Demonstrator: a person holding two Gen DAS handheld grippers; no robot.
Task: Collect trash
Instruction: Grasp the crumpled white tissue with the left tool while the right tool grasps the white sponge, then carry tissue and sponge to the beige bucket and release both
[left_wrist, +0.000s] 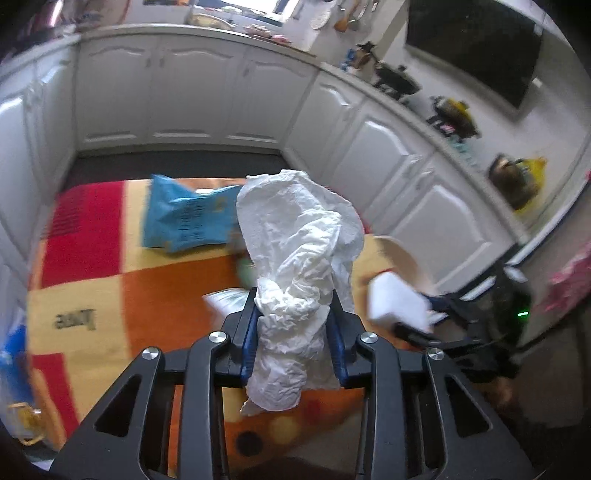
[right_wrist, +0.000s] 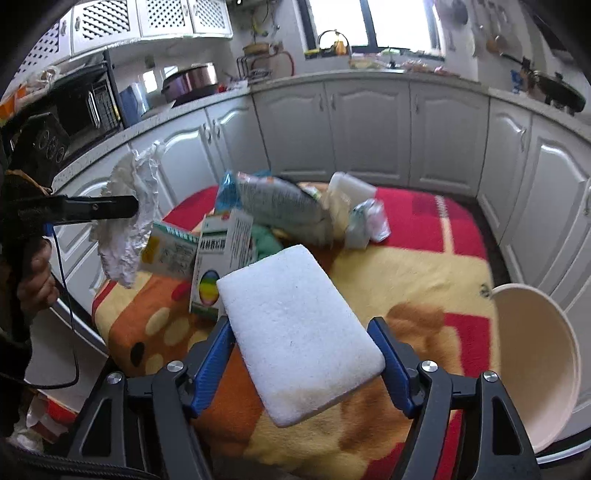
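Lifted: crumpled paper towel (left_wrist: 295, 258) pinched in left gripper (left_wrist: 293, 325); white foam pad (right_wrist: 299, 332) clamped in right gripper (right_wrist: 301, 343). Remaining on blanket (right_wrist: 424, 266), far side: blue bag (left_wrist: 184, 218), cartons (right_wrist: 221, 254), wrappers. Beige bowl (right_wrist: 535, 369), near right, empty.

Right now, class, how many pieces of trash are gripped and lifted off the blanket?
2. The crumpled tissue is in the left hand-held gripper; the white foam block is in the right hand-held gripper.

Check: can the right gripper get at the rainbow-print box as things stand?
Probably not: the right gripper is shut on the white foam block, so nothing else fits between its jaws, though the rainbow-print box lies just ahead.
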